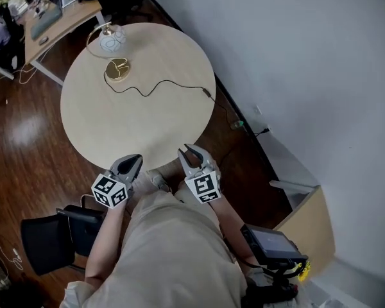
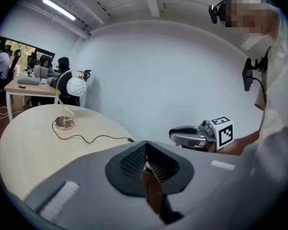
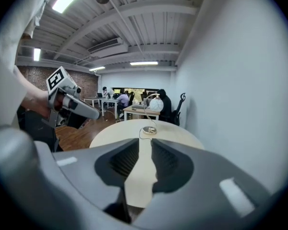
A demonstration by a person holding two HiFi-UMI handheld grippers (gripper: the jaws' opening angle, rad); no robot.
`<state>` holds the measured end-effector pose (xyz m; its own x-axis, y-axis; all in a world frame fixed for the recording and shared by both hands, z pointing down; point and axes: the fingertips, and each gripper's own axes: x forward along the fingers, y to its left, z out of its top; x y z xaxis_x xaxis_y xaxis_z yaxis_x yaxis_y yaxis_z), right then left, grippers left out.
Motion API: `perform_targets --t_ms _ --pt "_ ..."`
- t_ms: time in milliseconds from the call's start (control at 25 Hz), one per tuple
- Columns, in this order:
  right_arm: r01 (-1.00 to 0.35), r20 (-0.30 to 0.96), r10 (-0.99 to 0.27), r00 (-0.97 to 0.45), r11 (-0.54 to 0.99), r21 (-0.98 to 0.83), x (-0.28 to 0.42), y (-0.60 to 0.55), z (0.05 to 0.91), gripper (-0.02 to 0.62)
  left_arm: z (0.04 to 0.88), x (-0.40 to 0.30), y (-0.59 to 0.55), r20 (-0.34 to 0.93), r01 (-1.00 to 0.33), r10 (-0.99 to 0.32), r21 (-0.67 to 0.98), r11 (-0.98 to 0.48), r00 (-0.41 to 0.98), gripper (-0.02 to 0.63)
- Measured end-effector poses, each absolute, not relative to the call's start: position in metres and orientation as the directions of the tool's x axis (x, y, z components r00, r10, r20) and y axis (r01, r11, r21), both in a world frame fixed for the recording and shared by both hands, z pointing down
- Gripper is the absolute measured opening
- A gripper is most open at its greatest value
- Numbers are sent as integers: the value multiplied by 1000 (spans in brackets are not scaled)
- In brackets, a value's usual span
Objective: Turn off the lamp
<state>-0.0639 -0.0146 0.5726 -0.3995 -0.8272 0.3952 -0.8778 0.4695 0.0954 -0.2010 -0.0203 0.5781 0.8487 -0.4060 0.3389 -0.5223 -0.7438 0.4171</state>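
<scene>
**Lamp:** The lamp (image 1: 113,41) is found on the far left part of the round table (image 1: 115,130). Its white globe shade is carried on a curved brass arm above a round brass base (image 1: 118,70). A black cord (image 1: 159,83) is laid from the base across the tabletop to the right, and its end (image 1: 207,94) lies near the right rim. Whether the shade is lit cannot be told.

**Grippers:** 2 grippers are held side by side at the near rim of the table, well apart from the lamp.
- **Left gripper** (image 1: 135,159): the jaws are closed tip to tip, and nothing is held between them.
- **Right gripper** (image 1: 189,151): the jaws are parted. Only bare tabletop is seen through the gap, with the lamp straight ahead at the far side.

**Surroundings:** A black chair (image 1: 48,239) is noted at the near left, and a desk (image 1: 58,18) at the far left.
</scene>
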Motion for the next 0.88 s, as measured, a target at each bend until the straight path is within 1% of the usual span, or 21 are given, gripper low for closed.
perform_targets --t_ms 400,480,640,760,880 --pt "-898 302 -882 -362 416 139 -13 49 526 84 568 -132 49 372 -459 -318 395 -796 872 -11" --pt "-907 278 -894 -352 399 137 -8 61 520 84 568 -126 67 368 -449 -307 408 -795 878 -12" --pt "-922 253 -909 -332 369 116 -7 64 517 84 557 -122 86 315 -446 -325 495 -746 892 -12" --pt "-930 251 -912 -325 356 88 -9 71 515 84 552 -113 103 315 -420 -296 486 -766 902 -12" --pt "-935 247 -918 -309 341 100 -7 71 510 84 546 -105 100 321 -393 -262 469 -791 910 -12"
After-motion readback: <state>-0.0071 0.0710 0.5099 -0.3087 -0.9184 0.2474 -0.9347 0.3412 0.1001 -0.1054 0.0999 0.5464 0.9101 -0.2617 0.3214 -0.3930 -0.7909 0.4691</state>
